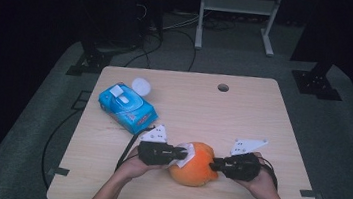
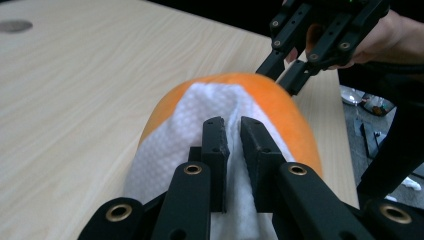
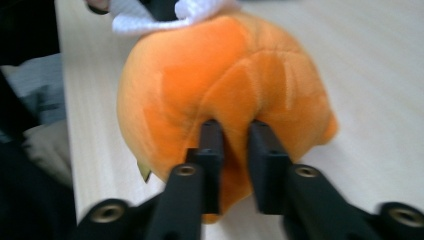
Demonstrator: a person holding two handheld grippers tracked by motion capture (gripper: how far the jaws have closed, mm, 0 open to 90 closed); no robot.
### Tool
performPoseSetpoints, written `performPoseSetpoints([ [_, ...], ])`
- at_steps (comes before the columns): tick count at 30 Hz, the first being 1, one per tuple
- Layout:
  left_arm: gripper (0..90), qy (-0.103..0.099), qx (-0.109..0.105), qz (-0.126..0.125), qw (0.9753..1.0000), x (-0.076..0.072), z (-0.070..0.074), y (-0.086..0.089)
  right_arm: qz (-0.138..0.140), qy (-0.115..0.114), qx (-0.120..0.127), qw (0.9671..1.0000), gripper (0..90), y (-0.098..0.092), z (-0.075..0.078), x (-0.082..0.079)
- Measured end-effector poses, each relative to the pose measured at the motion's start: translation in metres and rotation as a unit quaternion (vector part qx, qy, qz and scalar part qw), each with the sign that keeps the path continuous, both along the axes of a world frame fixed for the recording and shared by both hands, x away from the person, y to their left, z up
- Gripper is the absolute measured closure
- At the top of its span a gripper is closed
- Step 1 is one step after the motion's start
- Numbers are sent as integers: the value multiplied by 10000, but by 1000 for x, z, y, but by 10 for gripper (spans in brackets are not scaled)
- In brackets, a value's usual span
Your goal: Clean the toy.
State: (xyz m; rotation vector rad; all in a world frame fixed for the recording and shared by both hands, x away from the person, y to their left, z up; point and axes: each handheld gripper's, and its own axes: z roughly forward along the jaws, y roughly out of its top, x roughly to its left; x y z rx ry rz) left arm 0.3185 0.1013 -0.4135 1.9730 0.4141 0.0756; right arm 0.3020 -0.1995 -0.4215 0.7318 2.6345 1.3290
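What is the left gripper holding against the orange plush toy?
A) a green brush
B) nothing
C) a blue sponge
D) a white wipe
D: the left gripper has its jaws pinched on a white wipe that is draped over the orange plush toy, which the right gripper grips from the other side.

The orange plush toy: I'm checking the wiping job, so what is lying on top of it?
A white wipe is draped over the orange plush toy, pinched by the left gripper. The plush surface beneath the wipe is covered.
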Motion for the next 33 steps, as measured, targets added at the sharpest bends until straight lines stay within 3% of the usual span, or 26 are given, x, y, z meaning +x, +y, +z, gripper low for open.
performPoseSetpoints([
  [6,806,-175,-180,-268,9993,-11,15,-12,230,-15,29,9997,823,12,4,-6],
  [8,805,-244,-126,-324,9991,-14,17,-17,314,20,53,9995,812,15,4,-7],
  [10,805,-248,15,-291,9993,-13,14,-17,389,51,26,9992,743,17,3,-8],
  [12,805,-205,212,-179,9994,-10,7,-15,305,107,170,9993,619,13,2,-6],
  [14,805,3,125,-98,9999,-4,-1,-9,142,170,258,9994,484,9,0,-1],
  [17,808,86,68,24,9999,3,-6,-1,111,242,279,9993,409,9,-4,1],
  [19,809,88,67,72,9999,5,-7,2,203,313,158,9992,348,13,-7,2],
  [22,810,180,36,17,9998,5,-9,1,233,389,119,9989,309,19,-12,3],
  [24,810,195,71,-20,9998,4,-9,-1,168,343,50,9993,341,25,-13,2],
  [29,821,191,-118,-87,9997,2,-1,-1,175,155,-46,9997,666,29,-10,-4],
  [33,828,-16,-232,-241,9994,-4,16,-6,177,74,-16,9998,719,29,-4,-6],
])
